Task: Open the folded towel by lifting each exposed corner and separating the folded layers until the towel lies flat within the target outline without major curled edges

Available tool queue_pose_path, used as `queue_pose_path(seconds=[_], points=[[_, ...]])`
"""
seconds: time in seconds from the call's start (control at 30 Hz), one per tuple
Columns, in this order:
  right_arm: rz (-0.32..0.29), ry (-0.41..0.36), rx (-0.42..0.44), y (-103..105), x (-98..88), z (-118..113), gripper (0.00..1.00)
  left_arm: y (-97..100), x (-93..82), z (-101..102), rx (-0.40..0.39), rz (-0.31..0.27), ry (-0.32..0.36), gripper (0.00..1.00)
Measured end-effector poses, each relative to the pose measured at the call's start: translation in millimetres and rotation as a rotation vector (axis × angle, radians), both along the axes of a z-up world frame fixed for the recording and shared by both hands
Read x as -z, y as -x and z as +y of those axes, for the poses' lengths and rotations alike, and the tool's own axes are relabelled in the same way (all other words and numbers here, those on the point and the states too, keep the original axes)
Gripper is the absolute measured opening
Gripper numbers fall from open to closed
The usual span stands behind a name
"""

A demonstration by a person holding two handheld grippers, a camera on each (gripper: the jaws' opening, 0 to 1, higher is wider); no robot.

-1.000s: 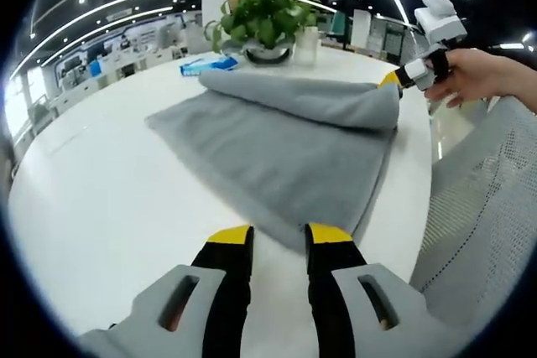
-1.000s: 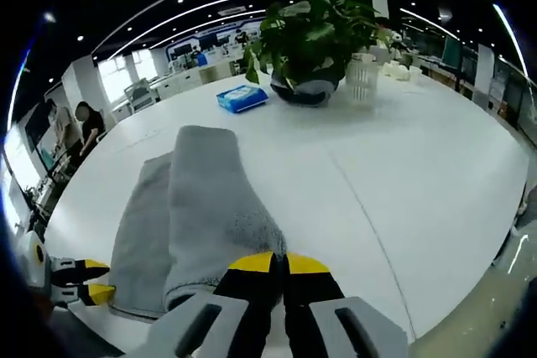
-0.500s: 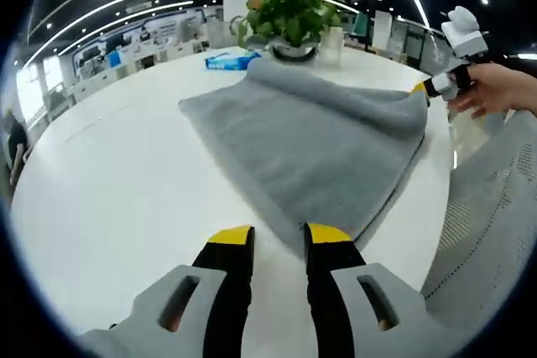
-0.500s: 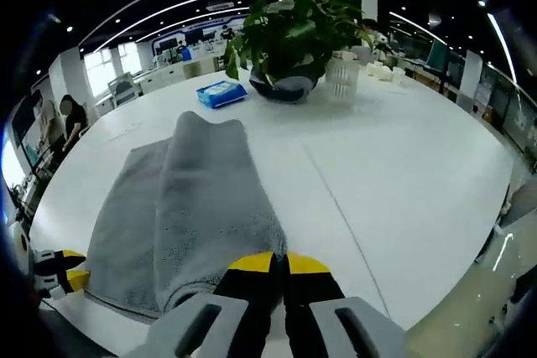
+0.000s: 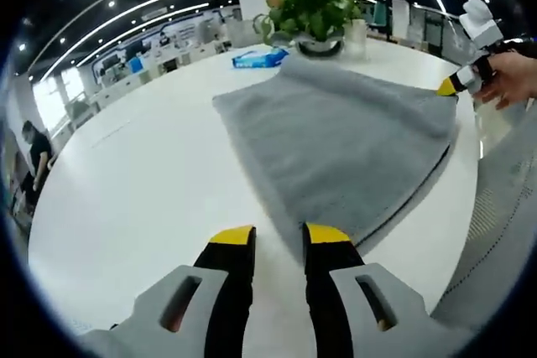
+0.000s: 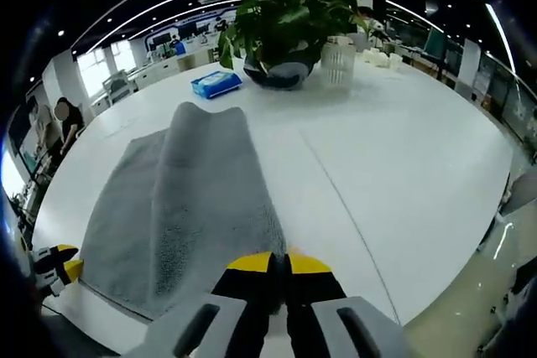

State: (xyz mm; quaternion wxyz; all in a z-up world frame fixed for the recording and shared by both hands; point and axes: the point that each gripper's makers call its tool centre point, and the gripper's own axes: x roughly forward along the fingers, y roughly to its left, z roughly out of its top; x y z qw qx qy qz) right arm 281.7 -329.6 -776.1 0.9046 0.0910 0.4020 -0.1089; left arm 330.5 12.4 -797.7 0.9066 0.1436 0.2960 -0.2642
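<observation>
Towel (image 5: 344, 144) on white table (image 5: 143, 182): right gripper (image 6: 278, 262) pinches its corner; left gripper (image 5: 278, 236) parted, empty.

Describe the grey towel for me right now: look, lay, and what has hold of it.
The towel is plain grey terry cloth, lying on the white round table in front of a potted plant. Most of it lies flat in a layer; one edge is raised in a long soft ridge, with a second layer showing underneath along the near edge. The right gripper is shut on the corner at the ridge's end. The left gripper sits open just short of the near corner.
</observation>
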Motion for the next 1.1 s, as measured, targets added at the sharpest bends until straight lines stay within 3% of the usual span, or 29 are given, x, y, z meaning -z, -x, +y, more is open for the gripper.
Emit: queue_pose_path(seconds=[0.13, 0.4, 0.6, 0.73, 0.93, 1.1], points=[[0.012, 0.023, 0.003, 2, 0.3, -3, 0.0, -2.7, -1.0, 10, -0.027, -0.017, -0.039, 0.21], [0.002, -0.007, 0.005, 0, 0.0, 2, 0.0, -7.3, -1.3, 34, -0.113, -0.022, -0.081, 0.21], [0.001, -0.016, -0.004, -1, 1.0, 4, 0.0, -11.1, -2.3, 63, -0.225, -0.022, -0.12, 0.21], [-0.003, -0.016, -0.017, -3, 1.0, 6, 0.0, -10.7, -0.8, 74, -0.32, 0.005, -0.035, 0.22], [-0.029, -0.035, -0.055, -9, -2.0, 16, 0.0, -9.7, -0.2, 82, -0.364, 0.018, -0.011, 0.25], [-0.074, -0.052, -0.151, -21, -7.4, 37, 0.0, -9.5, -1.2, 80, -0.35, 0.008, -0.028, 0.24]])
